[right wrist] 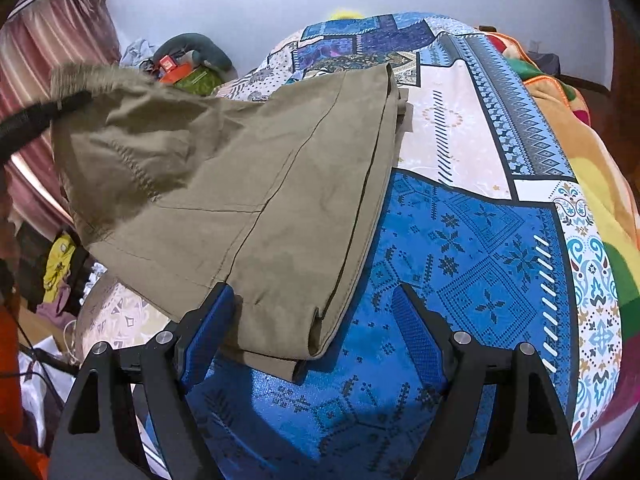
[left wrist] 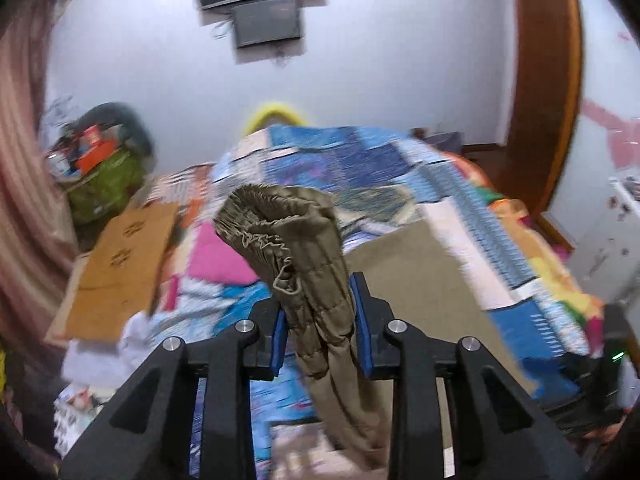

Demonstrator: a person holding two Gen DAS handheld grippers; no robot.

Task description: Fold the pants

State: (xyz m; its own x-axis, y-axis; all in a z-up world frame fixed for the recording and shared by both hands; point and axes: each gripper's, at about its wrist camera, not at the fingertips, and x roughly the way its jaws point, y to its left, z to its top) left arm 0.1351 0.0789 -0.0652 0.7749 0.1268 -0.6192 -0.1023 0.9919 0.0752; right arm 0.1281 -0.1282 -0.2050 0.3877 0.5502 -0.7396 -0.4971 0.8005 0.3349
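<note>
The khaki pants (right wrist: 240,184) lie partly on the patterned bedspread (right wrist: 460,240), legs stretched toward the far side, waist end lifted at the left. My left gripper (left wrist: 322,320) is shut on the bunched elastic waistband of the pants (left wrist: 296,248) and holds it above the bed. My right gripper (right wrist: 312,312) is open and low over the bed, its jaws either side of the near hem corner of the pants, left pad (right wrist: 208,336) touching the fabric.
A cardboard sheet (left wrist: 120,268) lies at the bed's left edge. A green bag with boxes (left wrist: 104,172) stands by the wall. A curtain (right wrist: 52,52) hangs at the left. An orange blanket (right wrist: 592,152) lies on the bed's right side.
</note>
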